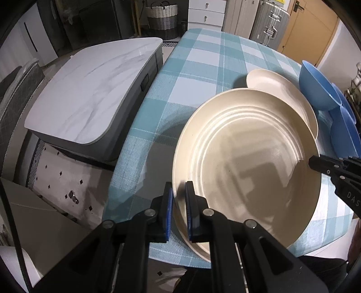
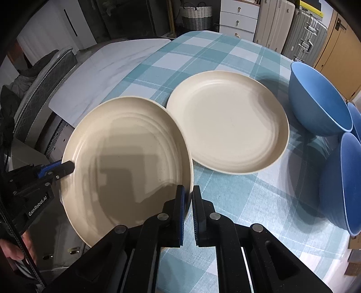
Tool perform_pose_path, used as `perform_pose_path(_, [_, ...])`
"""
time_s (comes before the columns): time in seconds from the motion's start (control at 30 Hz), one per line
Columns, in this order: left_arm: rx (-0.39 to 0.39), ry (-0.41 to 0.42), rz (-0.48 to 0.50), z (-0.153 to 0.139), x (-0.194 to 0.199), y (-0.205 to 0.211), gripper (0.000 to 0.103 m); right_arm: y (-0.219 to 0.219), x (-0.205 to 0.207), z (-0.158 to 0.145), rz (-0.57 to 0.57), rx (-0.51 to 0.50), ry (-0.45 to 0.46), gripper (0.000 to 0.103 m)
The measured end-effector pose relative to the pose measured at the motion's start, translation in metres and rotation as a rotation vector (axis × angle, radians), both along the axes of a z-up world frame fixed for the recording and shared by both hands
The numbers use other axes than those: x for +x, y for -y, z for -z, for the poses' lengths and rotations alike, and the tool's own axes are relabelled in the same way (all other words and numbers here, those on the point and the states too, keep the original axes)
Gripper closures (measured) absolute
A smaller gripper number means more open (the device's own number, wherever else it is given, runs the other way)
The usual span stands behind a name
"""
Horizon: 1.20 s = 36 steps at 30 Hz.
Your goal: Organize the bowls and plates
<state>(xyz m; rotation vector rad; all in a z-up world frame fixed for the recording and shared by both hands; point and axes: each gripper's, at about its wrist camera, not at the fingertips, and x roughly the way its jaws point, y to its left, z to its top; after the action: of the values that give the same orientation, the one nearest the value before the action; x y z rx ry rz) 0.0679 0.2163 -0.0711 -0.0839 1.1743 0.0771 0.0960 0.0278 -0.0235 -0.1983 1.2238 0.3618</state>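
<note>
Room: checked teal-and-white cloth over the table (image 2: 225,56), a marble-topped low unit (image 1: 90,90) to its left, suitcases (image 2: 304,33), white drawers (image 2: 239,20) and a woven basket (image 2: 196,15) along the far wall.
Left tongs (image 1: 179,198): clamped on the near-left rim of the ridged cream plate (image 1: 248,162), one pad inside the rim, one outside.
Right tongs (image 2: 189,202): clamped on the opposite rim of that same plate, pads nearly together.
Ridged cream plate: held between both tongs, lifted and tilted over the table's near-left edge, part of it overhanging the edge.
Second cream plate (image 2: 230,121): flat on the cloth just beyond, its near rim tucked under the held plate's edge as the right view shows it.
Blue bowls (image 2: 320,99): grouped at the right, one tipped on its side, well apart from the held plate.
Step in hand, by my guess: carrying the held plate across to stack on the second.
Doing it well: keep both grips level with each other, centre it over the lower plate, lower flat, release together.
Risk: thin rim grips could slip if one side drops first.
</note>
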Motion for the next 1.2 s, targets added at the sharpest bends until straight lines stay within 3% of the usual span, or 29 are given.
perform_pose_path(0.27, [0.068,0.002,0.038,0.008,-0.008,0.008,0.094,0.000,-0.010,0.008,-0.014,-0.013,0.021,0.097])
perform_pose_path(0.53, [0.139,0.027,0.084,0.008,-0.015,0.021,0.094,-0.010,-0.027,0.014,-0.072,-0.087,0.094,0.095])
perform_pose_path(0.77, [0.120,0.035,0.082,0.008,-0.014,0.022,0.094,-0.009,-0.029,0.022,-0.079,-0.098,0.060,0.094])
perform_pose_path(1.2, [0.122,0.043,0.080,0.006,-0.018,0.021,0.094,-0.008,-0.030,0.029,-0.056,-0.084,0.079,0.090])
